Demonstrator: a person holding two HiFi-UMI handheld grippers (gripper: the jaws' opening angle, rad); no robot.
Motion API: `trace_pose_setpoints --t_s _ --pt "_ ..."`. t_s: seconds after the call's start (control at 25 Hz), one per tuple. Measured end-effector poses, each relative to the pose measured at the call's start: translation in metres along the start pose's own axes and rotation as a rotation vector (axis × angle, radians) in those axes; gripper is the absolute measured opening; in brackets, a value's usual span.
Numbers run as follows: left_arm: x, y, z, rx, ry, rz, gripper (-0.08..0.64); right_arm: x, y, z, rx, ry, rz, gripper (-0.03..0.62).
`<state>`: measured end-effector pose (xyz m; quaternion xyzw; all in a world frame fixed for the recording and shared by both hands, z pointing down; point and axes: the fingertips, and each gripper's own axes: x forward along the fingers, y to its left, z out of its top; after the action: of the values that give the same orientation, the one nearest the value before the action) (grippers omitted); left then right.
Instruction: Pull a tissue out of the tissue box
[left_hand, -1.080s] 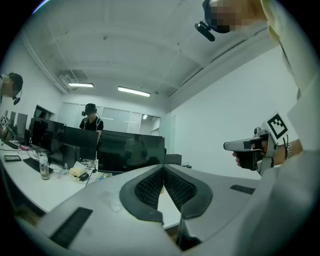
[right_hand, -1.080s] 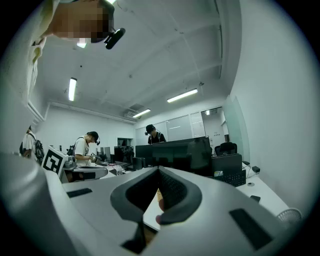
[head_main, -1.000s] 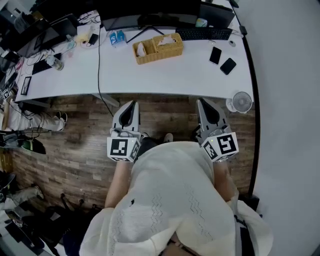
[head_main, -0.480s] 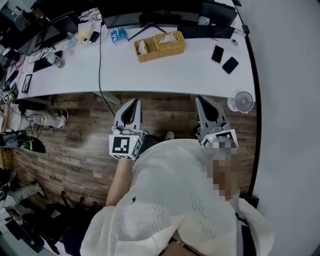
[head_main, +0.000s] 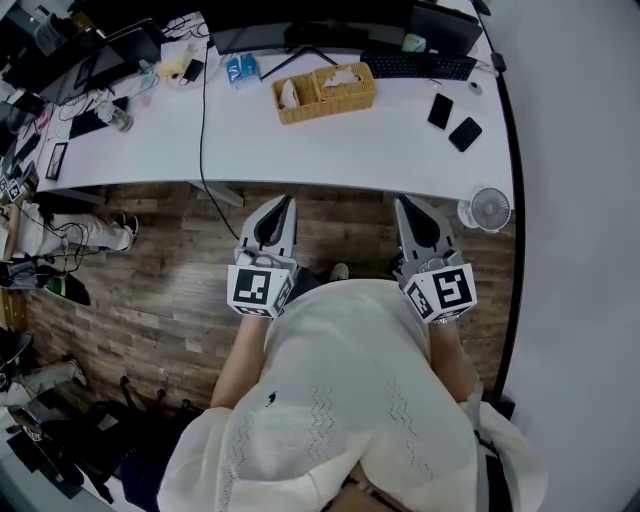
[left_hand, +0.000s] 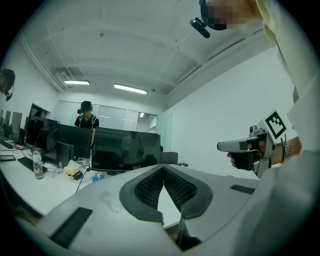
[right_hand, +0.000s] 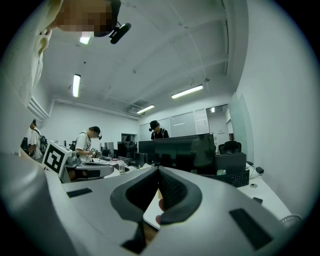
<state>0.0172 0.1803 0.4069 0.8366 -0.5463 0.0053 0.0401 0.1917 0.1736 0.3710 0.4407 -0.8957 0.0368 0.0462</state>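
Note:
The tissue box (head_main: 340, 84) is a wicker holder at the back of the white desk (head_main: 300, 150), with a white tissue sticking out of its top. It adjoins a wicker tray (head_main: 290, 100) on its left. Both grippers hang over the wooden floor in front of the desk edge, well short of the box. My left gripper (head_main: 287, 201) is shut and holds nothing; its ribbed pads (left_hand: 150, 187) meet at the tip. My right gripper (head_main: 402, 204) is likewise shut and empty, with its pads (right_hand: 172, 190) touching. In the gripper views the box is hidden behind the jaws.
A keyboard (head_main: 415, 67), two phones (head_main: 440, 110) and monitors (head_main: 300, 35) sit on the desk. A black cable (head_main: 204, 120) crosses it. A small fan (head_main: 488, 209) stands by the right corner. People (right_hand: 90, 142) work beyond the monitors.
My left gripper has moved slightly right and forward toward the desk edge. The right gripper has stayed almost in place. Both remain shut.

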Motion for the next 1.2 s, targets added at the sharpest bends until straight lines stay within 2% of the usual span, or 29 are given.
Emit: trace_pose_setpoints --t_s 0.36,0.6,0.8,1.2 --pt "0.001 0.0 -0.004 -0.006 0.019 0.024 0.012 -0.001 -0.006 0.005 0.048 -0.071 0.027 0.0" --pt "0.007 0.005 -0.002 0.014 0.019 0.023 0.012 0.001 -0.016 0.003 0.141 -0.095 0.033 0.002" --pt "0.026 0.013 -0.003 -0.008 0.015 0.019 0.014 0.008 -0.026 0.001 0.126 -0.069 0.019 0.002" --pt "0.09 0.048 0.005 0.0 -0.005 -0.061 0.014 0.063 -0.048 0.007 0.11 -0.039 -0.003 0.002"
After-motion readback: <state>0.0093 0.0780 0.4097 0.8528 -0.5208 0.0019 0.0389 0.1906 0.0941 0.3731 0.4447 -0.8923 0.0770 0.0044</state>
